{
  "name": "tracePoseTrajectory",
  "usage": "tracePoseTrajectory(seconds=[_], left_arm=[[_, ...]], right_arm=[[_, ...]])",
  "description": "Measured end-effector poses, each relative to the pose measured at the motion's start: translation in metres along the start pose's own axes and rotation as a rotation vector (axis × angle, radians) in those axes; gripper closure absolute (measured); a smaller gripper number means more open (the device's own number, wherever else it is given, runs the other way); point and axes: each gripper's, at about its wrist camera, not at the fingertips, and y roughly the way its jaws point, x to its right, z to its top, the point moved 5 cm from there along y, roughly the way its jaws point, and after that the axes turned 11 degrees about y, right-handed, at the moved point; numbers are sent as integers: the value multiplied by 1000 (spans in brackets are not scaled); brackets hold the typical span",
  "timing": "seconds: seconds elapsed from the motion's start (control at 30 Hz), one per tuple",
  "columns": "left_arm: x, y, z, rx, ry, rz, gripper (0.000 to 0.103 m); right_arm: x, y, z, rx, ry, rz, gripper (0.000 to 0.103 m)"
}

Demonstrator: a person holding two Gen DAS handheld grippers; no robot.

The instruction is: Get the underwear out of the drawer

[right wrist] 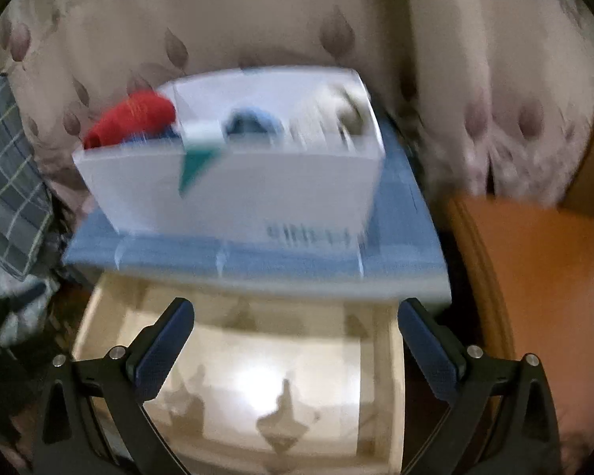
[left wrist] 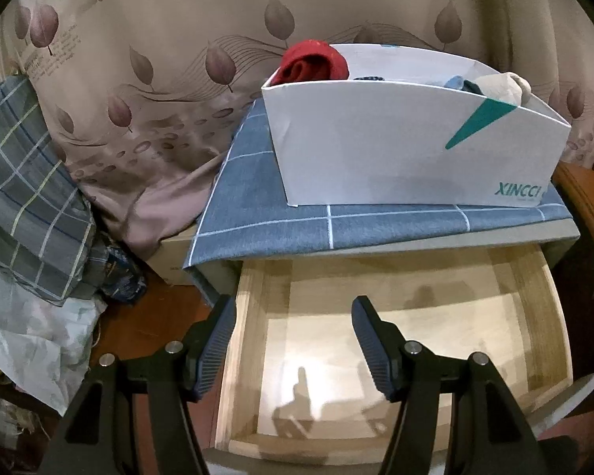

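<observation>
From the left wrist, the left gripper (left wrist: 293, 340) hangs over the near-left corner of the pulled-out wooden drawer (left wrist: 542, 277), its 2 jaws spread fairly wide with nothing between them. The drawer floor shows bare pale wood crossed only by gripper shadows; no underwear lies in the visible part. Beyond it, on the cabinet top covered by a blue checked cloth (left wrist: 257, 206), stands a white cardboard box (left wrist: 376, 146) holding rolled garments: a red one (left wrist: 313, 63) at far left, a beige one (left wrist: 503, 83) at far right, something blue between. These are probably the underwear, gathered there because the box serves as the drop place. They sit well beyond and above the left gripper's tips.

The right wrist view is smeared with motion. The right gripper (right wrist: 297, 340) has its 2 jaws spread very wide and empty above the same drawer (right wrist: 392, 356), whose floor again looks bare. The white box (right wrist: 257, 194) lies farther off, with the red garment (right wrist: 130, 118) at its left and a blue roll (right wrist: 253, 122) at centre, both well apart from the jaws.
</observation>
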Motion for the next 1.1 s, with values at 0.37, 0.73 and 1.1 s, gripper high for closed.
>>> tracePoseTrajectory(seconds=[0.37,0.73,1.1], left_arm=[[26,-18,-21,21,16,11,41],[37,-28,-34,50,-4,16,41],[36,-16,-64,-14,-65,-65,41]], right_arm=[[25,20,-72,-105,40,-11,1],[19,17,-84,-107,14,25,1],[21,14,-86,-80,15,20,1]])
